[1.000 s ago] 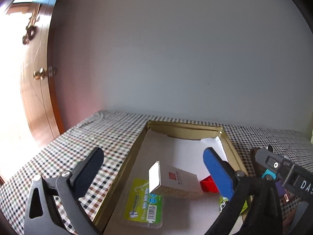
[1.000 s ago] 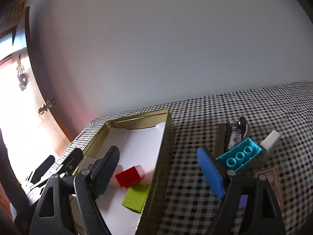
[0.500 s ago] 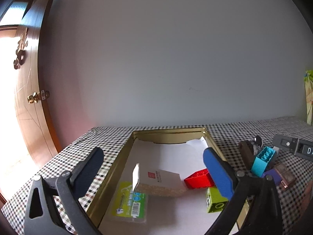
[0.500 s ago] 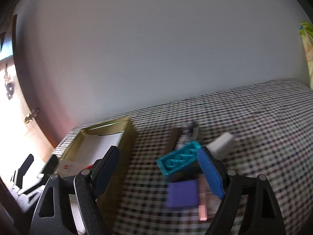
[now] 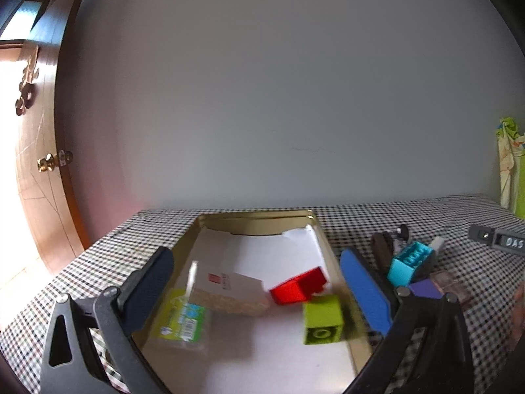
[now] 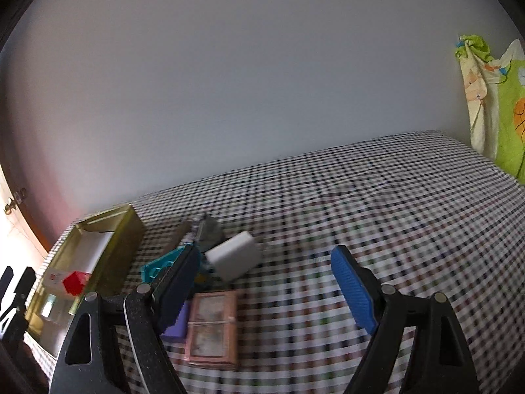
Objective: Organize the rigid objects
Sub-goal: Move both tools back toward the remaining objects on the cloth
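Left claw [image 5: 259,282] hangs over the gold tin [image 5: 320,229] on the checked worktop [image 5: 108,262], fingers spread wide, nothing held; inside the tin, from left: green-labelled packet [image 5: 182,318], pale box [image 5: 229,292], red block [image 5: 298,287], lime block [image 5: 323,318]. Just right of the tin lies a loose cluster: teal brick [image 5: 408,262], purple piece [image 5: 425,289], white block [image 6: 234,259], pink framed case [image 6: 213,325]. Right claw [image 6: 265,282] hovers above that cluster, fingers apart, gripping nothing.

Plain pale wall [image 5: 279,98] behind a checked-cloth surface [image 6: 377,197]; wooden door [image 5: 36,170] at left, brightly lit.
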A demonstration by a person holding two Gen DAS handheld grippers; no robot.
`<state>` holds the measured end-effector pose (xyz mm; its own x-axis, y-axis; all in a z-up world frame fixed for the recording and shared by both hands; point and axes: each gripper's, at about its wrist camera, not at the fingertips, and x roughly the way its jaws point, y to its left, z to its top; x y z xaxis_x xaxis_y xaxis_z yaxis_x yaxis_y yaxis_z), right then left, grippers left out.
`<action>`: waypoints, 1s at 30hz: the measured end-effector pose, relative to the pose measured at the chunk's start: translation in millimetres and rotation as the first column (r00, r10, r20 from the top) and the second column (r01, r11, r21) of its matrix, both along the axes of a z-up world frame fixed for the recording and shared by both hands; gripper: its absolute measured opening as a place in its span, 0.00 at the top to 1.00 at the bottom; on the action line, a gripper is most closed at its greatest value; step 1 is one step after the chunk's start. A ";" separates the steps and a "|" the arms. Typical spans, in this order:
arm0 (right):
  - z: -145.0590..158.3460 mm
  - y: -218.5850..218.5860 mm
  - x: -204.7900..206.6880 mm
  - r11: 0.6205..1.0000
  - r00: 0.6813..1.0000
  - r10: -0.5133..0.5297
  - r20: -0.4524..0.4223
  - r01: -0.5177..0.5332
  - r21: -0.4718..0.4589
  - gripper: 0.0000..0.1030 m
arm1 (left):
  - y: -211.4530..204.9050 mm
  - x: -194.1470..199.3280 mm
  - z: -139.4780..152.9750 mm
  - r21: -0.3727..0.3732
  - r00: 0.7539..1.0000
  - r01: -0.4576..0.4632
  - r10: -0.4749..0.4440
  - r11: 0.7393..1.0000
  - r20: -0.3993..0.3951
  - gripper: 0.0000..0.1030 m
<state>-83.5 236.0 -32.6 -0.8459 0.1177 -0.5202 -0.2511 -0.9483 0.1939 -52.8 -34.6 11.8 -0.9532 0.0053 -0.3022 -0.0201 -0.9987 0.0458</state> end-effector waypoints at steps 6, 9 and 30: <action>-8.2 -6.2 -8.1 0.997 0.994 0.072 0.077 -0.074 0.025 0.19 | 20.7 14.1 -0.8 0.054 0.999 0.041 -0.041 0.998 0.014 0.00; -16.1 -11.8 -14.6 0.989 0.983 0.142 0.117 -0.145 0.018 0.19 | 33.6 20.7 -0.8 0.055 0.997 0.067 -0.068 0.996 0.020 0.00; -41.9 -9.6 -28.7 0.957 0.902 0.243 0.356 -0.282 0.064 0.19 | 76.1 23.8 -6.5 0.034 0.986 0.121 -0.124 0.992 0.113 0.00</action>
